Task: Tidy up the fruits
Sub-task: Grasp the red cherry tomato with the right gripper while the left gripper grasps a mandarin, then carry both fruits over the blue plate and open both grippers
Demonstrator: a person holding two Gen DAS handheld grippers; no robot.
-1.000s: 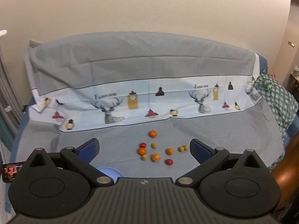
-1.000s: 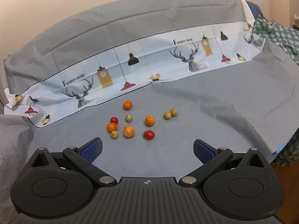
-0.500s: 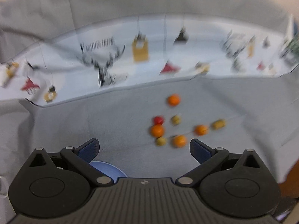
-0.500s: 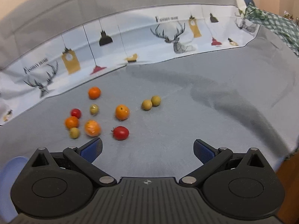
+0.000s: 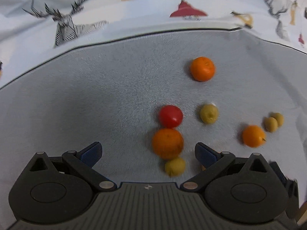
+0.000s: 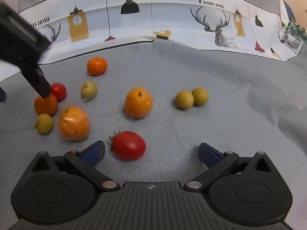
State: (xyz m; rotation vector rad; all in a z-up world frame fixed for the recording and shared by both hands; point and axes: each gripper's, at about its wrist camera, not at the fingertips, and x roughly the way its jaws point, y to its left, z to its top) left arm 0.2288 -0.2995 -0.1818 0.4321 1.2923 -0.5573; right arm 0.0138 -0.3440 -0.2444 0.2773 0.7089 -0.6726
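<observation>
Several small fruits lie on a grey cloth. My left gripper (image 5: 148, 152) is open, low over the cloth. An orange (image 5: 167, 143) and a yellow-green fruit (image 5: 175, 166) lie between its fingers, a red tomato (image 5: 170, 116) just beyond. My right gripper (image 6: 151, 152) is open, with a red tomato (image 6: 128, 148) lying between its fingers near the left one. Ahead of it are an orange (image 6: 138, 102), a wrapped orange (image 6: 74, 123) and two yellow-green fruits (image 6: 191, 98). The left gripper's finger shows in the right wrist view (image 6: 39, 82), touching an orange (image 6: 45, 105).
A white printed cloth band with deer and lamps (image 6: 153, 19) rises behind the fruits. Another orange (image 5: 202, 68) lies farthest back, and a yellow-green fruit (image 5: 208, 113) beside the tomato. Bare grey cloth (image 5: 76, 105) spreads to the left.
Both grippers have moved forward and down towards the fruits, which now look much larger. The blue bowl seen earlier at the lower left is out of view. Both stay open.
</observation>
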